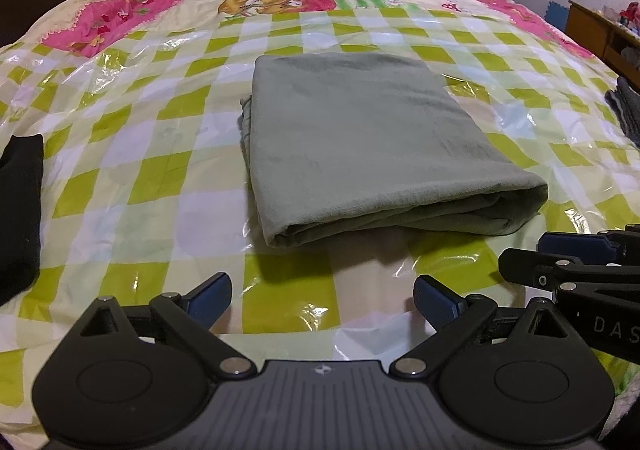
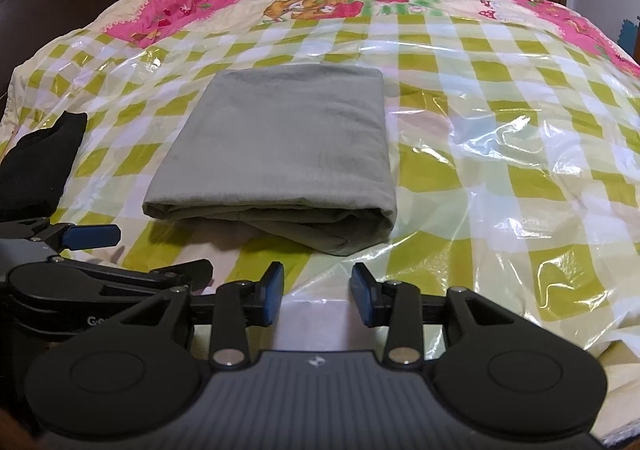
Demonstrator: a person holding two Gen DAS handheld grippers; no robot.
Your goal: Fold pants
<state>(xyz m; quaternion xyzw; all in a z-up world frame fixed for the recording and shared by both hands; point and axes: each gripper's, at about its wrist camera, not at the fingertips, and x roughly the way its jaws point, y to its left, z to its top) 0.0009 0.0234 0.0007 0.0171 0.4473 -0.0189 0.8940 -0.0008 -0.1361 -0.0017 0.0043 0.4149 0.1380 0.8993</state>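
The grey-green pants (image 1: 360, 142) lie folded into a thick rectangle in the middle of the bed, with the folded edge toward me. They also show in the right wrist view (image 2: 280, 154). My left gripper (image 1: 322, 300) is open and empty, a short way in front of the pants' near edge. My right gripper (image 2: 318, 292) is open a smaller amount and empty, also just short of the near edge. Each gripper shows at the side of the other's view, the right one (image 1: 572, 254) and the left one (image 2: 88, 238).
The bed has a green-and-white checked cover (image 1: 140, 178) under clear crinkled plastic (image 2: 520, 154). A black garment (image 1: 20, 210) lies at the left edge. A dark grey garment (image 1: 626, 110) lies at the right edge. A wooden wardrobe stands behind the bed.
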